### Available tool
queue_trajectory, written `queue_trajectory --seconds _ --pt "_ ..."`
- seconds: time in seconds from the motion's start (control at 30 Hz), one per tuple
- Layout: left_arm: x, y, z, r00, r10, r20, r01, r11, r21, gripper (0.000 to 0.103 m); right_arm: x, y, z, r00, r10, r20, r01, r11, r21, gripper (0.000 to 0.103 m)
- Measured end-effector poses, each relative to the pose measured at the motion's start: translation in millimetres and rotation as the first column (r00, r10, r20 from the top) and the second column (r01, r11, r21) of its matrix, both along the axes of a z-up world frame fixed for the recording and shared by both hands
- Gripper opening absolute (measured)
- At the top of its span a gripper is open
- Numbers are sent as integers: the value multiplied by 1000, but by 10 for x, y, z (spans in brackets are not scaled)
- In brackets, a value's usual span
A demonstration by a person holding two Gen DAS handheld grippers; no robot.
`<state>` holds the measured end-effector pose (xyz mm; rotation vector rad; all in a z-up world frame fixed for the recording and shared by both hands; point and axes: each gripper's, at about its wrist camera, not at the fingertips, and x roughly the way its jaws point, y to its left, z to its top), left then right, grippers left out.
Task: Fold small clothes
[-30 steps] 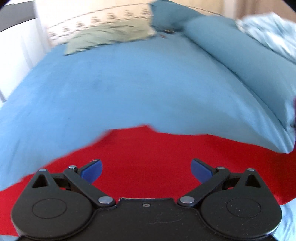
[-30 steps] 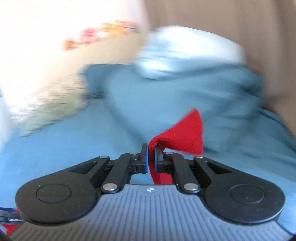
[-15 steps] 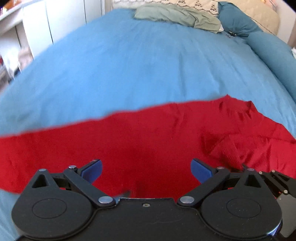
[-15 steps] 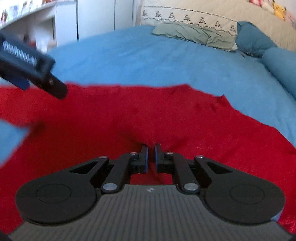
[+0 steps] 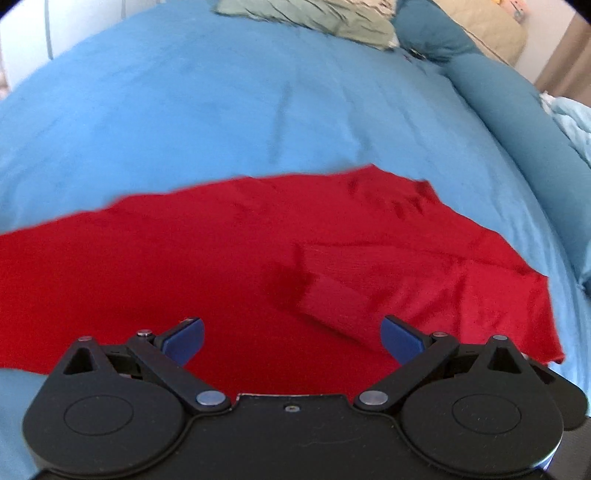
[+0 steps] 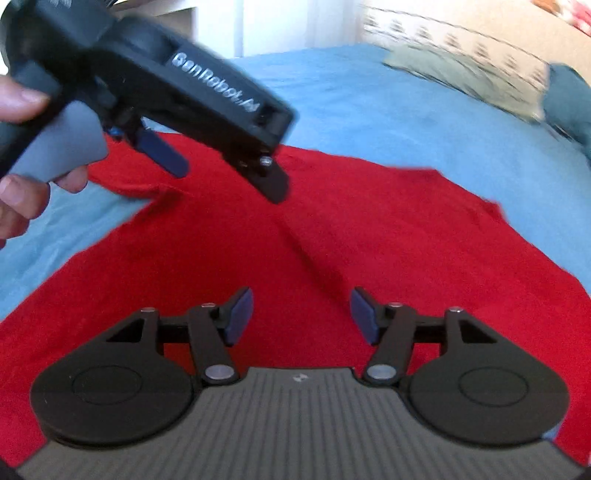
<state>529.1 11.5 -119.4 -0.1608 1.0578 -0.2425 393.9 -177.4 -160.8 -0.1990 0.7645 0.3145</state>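
Hovering over one red garment (image 5: 221, 277), left claw (image 5: 291, 341) gapes empty, right claw (image 6: 301, 314) opening empty.

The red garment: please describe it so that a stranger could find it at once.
Look at the big bed with the blue sheet. The red garment lies spread flat on its near part, below both grippers. It is the only red thing; the grey-green cloth lies far off, near the pillows.

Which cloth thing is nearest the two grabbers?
The red garment, lying right under both; the green cloth lies far up the blue bed.
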Motion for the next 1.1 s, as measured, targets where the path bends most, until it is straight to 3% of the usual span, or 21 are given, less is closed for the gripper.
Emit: queue_trajectory --seconds 0.1,0.17,0.3,0.37,0.47,0.57,0.67,0.73,0.83,0.93,1.03,1.1 --pt "28 -186 -159 999 12 -32 -14 998 -54 91 -158 -432 97 989 -150 -2 150 989 -3 86" --pt "64 -273 -277 998 41 -51 -44 997 -67 79 -376 -690 119 962 -273 27 274 961 -34 90" --pt "88 -352 -399 993 116 -14 -116 992 -46 67 -734 -1111 58 856 -505 108 516 847 -129 92" --pt "132 -395 -391 992 126 8 -126 992 -31 6 -822 -1275 -27 791 -598 128 611 769 -187 92" --pt "197 -416 -270 991 122 57 -119 992 -44 4 -784 -1525 -163 713 -691 119 696 678 -235 92" --pt "163 -347 56 974 137 181 -132 990 -41 4 -540 -1695 -171 675 -729 111 735 653 -184 92" --pt "64 -153 273 939 199 279 -207 978 0 4 -338 -1771 -176 681 -727 90 730 663 -167 92" --pt "9 7 267 922 240 303 -259 966 23 4 -147 -1785 -168 686 -723 79 725 670 -160 92" --pt "22 169 15 937 252 241 -261 965 6 4 -40 -1964 -168 664 -745 64 746 653 -129 94" --pt "-26 197 -238 951 212 226 -227 973 43 4 -59 -2127 -190 646 -763 15 763 645 -44 99" --pt "-68 255 -387 959 209 192 -223 974 51 8 -114 -2258 -165 666 -746 -27 746 665 16 99" --pt "-113 290 -420 963 205 176 -222 972 82 16 -114 -2286 -134 700 -713 -30 714 700 2 99"
